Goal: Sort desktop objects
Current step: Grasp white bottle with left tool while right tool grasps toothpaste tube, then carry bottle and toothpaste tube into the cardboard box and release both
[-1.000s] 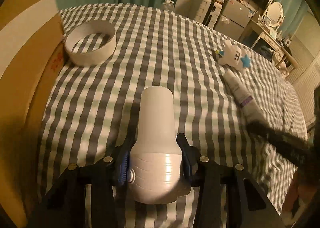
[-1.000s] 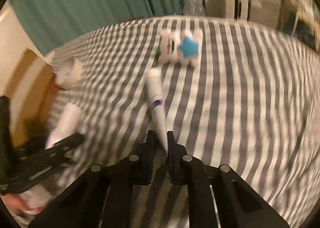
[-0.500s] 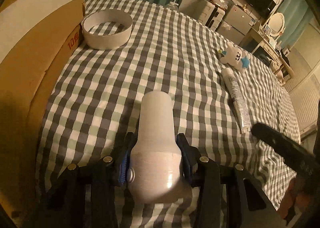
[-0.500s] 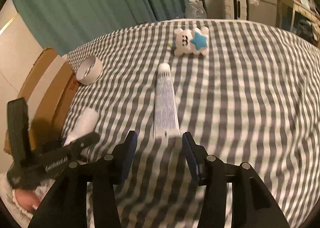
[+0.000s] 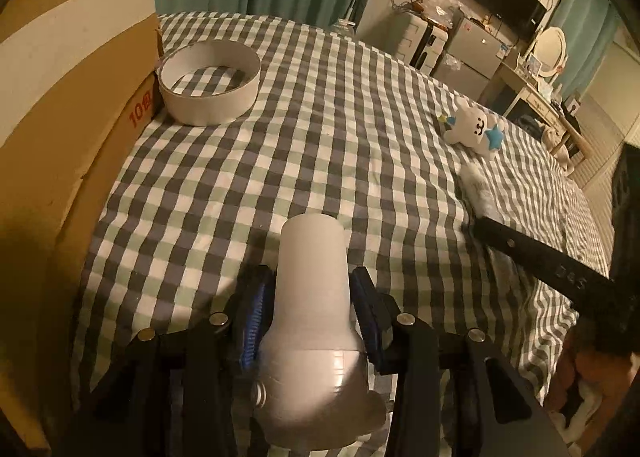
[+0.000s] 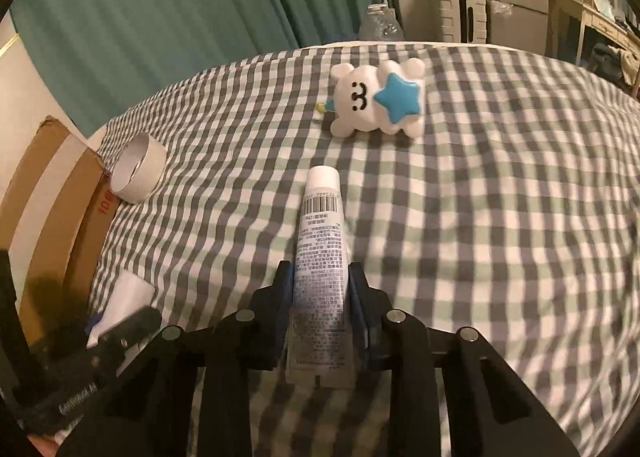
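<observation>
My left gripper (image 5: 310, 275) is shut on a white plastic bottle (image 5: 312, 241), which it holds by the body with the narrow end pointing away, above the checked cloth (image 5: 340, 145). On the cloth lies a white printed tube (image 6: 322, 225), cap pointing away. My right gripper (image 6: 320, 269) straddles the tube's lower half. Its jaws are closing, and the pads touch both sides of the tube. In the left wrist view the tube (image 5: 476, 189) is a blur beyond a right finger (image 5: 540, 261). The bottle (image 6: 128, 293) also shows at the lower left of the right wrist view.
A white plush toy with a blue star (image 6: 376, 101) lies beyond the tube. A white cardboard ring (image 5: 208, 85) rests against an open cardboard box (image 5: 60, 97) at the cloth's left edge. Curtains and furniture stand behind, and a person's hand (image 5: 576, 377) shows at the lower right.
The right gripper went from shut, just short of the tube, to open and forward, and now has the tube between its jaws. The left gripper still holds the bottle, turned slightly.
</observation>
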Available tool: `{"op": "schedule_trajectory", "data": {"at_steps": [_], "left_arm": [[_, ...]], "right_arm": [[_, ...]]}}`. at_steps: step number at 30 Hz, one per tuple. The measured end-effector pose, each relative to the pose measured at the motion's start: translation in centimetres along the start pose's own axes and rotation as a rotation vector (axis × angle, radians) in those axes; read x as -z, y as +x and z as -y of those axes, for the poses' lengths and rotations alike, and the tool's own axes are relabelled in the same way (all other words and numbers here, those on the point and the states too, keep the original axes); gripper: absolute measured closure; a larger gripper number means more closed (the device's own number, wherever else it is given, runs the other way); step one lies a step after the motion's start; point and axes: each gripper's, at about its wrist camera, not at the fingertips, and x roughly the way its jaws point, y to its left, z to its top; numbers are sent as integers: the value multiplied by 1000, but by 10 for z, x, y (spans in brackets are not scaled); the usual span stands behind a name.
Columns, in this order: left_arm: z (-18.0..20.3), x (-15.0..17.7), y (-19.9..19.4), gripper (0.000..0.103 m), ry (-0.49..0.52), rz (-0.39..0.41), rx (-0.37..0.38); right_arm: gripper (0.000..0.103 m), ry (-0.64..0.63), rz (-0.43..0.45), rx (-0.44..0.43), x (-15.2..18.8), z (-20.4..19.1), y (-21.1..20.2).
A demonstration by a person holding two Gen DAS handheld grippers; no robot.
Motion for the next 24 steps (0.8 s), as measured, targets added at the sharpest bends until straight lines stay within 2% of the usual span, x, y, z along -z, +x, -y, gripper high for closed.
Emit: {"op": "schedule_trajectory", "data": {"at_steps": [5,8,14,24], "left_arm": [[-2,4,-20,62,-16,15,13],[0,4,-36,69,-4,29,48],[11,9,-74,69,37,70,96],[3,20,-113,70,2,104,153]], "right_arm": [[76,38,32,3,12,0,-32],[76,46,56,-12,20,-2,-54],[76,66,62,-32,50,-14,-88],[76,27,94,-16,82,-42,-139]]}}
